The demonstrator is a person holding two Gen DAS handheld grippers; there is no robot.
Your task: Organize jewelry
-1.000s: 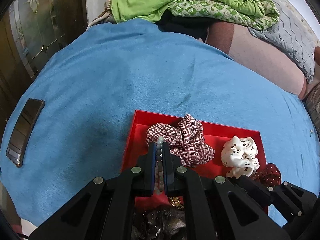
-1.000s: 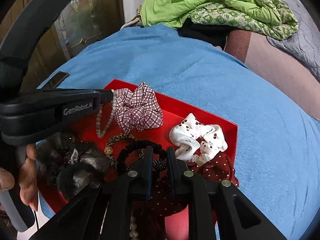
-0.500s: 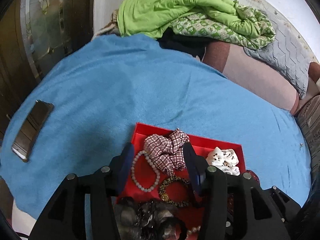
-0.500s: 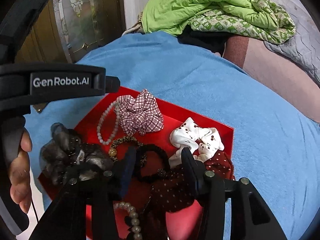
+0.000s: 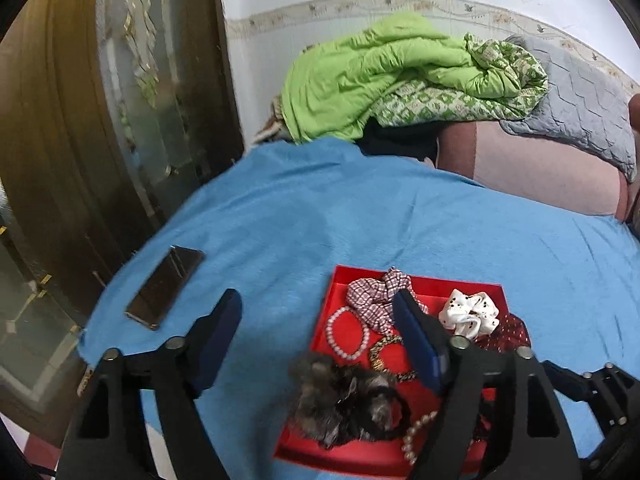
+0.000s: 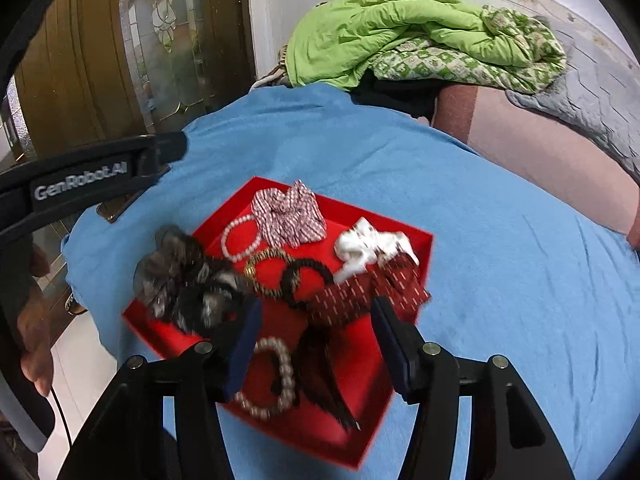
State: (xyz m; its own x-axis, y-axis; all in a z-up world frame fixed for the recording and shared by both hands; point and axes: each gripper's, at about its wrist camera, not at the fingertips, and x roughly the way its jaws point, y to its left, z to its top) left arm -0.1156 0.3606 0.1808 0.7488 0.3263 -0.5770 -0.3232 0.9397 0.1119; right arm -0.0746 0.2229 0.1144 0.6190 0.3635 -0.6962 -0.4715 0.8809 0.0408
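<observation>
Both grippers hang above the red tray [image 6: 416,248], which lies on the blue bed cover [image 5: 360,220]. The left gripper [image 5: 316,336] and right gripper [image 6: 316,336] are each opening, with nothing pinched between the pads. The risk, I judge, is snagging: the pearl bracelet [image 6: 266,376], at 6 o'clock in the tray in the right wrist view, touches a dark hair tie, so a careless grab could drag both. The tray's long axis runs from 7 towards 1 o'clock there.
</observation>
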